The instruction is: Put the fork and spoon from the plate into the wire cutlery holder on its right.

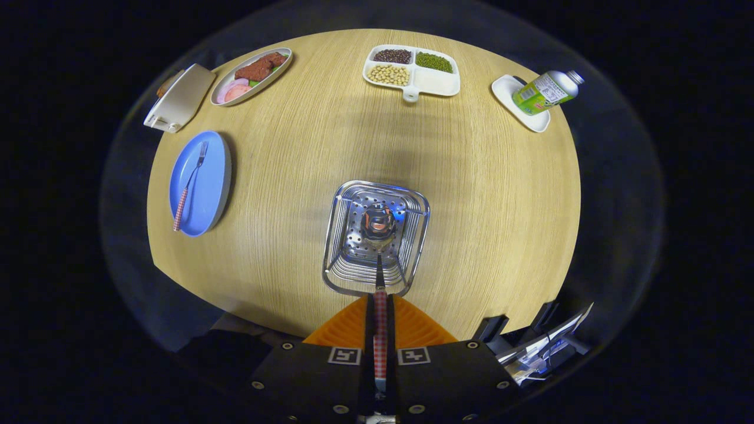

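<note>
The gripper [380,312] hangs directly above the wire cutlery holder [376,237], looking straight down into it, and its jaws are closed on the checked handle of the spoon [378,235], which runs up the narrow gap between them. The spoon points downward, its bowl low inside the holder just over the perforated bottom; whether the bowl touches that bottom cannot be told from this angle. So the spoon looks to be all but delivered: it is inside the wire walls and needs only the jaws to let go. The fork [189,184] is the half of the job not yet begun. It lies on the blue plate [213,176], well apart from the holder, its tines toward the far end of the plate and its checked handle toward the near end, untouched. By this reckoning the task is close to its midpoint, with one release, one trip to the plate, one pick-up and one more drop left. The rest of the round wooden counter [483,194] holds things that play no part: a divided tray of beans [411,72] at the far side, an oval dish of food [252,75], a white lidded box [179,97] beside it, and a can [545,91] lying on a small white dish [518,109].
</note>
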A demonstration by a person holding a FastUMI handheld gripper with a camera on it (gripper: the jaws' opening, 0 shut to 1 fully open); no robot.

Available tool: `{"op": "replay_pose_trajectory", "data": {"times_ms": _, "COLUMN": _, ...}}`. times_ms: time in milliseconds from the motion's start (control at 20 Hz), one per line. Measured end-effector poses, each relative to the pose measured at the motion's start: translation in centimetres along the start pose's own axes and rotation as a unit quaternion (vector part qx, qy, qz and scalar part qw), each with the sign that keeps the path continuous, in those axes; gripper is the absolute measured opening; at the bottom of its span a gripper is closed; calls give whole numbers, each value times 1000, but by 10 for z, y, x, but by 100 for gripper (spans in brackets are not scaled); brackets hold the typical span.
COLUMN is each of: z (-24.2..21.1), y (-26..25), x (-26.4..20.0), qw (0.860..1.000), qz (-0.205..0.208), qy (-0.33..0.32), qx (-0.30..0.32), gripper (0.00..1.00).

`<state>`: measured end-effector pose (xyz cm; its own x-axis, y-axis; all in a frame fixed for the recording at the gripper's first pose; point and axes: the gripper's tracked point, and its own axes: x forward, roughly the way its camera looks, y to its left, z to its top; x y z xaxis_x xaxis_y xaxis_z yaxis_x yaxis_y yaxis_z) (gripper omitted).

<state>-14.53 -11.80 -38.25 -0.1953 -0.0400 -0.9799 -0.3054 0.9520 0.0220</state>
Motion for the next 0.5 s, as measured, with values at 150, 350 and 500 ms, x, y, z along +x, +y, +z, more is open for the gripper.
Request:
{"op": "replay_pose_trajectory", "data": {"times_ms": 150, "z": 7, "y": 0, "x": -1, "qw": 1000, "qz": 3, "qy": -9, "qx": 23, "gripper": 9}}
{"op": "replay_pose_trajectory", "data": {"times_ms": 350, "z": 15, "y": -3, "x": -7, "qw": 997, "qz": 10, "qy": -33, "qx": 63, "gripper": 11}}
{"op": "replay_pose_trajectory", "data": {"times_ms": 500, "z": 25, "y": -10, "x": -19, "qw": 994, "qz": 6, "qy": -76, "qx": 75, "gripper": 12}}
